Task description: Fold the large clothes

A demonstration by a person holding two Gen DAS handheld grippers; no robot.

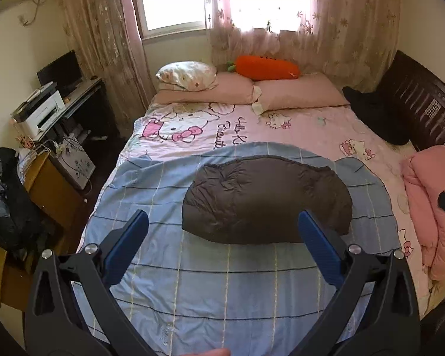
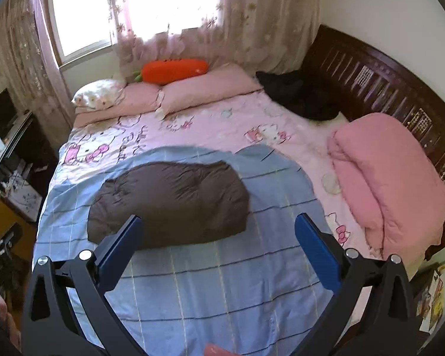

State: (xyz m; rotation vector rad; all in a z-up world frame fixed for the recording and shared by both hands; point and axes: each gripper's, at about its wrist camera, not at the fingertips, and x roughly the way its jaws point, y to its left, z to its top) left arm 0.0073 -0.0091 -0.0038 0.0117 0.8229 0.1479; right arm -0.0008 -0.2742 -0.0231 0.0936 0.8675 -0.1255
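Jacket point(image 1: 265, 200), dark brown puffy, lies bundled mid-frame on blue plaid sheet point(image 1: 210, 281) over bed, w/ nothing gripping it. My left gripper point(image 1: 222, 231) and right gripper point(image 2: 218, 233) hover above sheet, jaws spread wide, empty. Looks light, soft, slick shell; I'd pinch at hem corners/edges, not the puffy middle.
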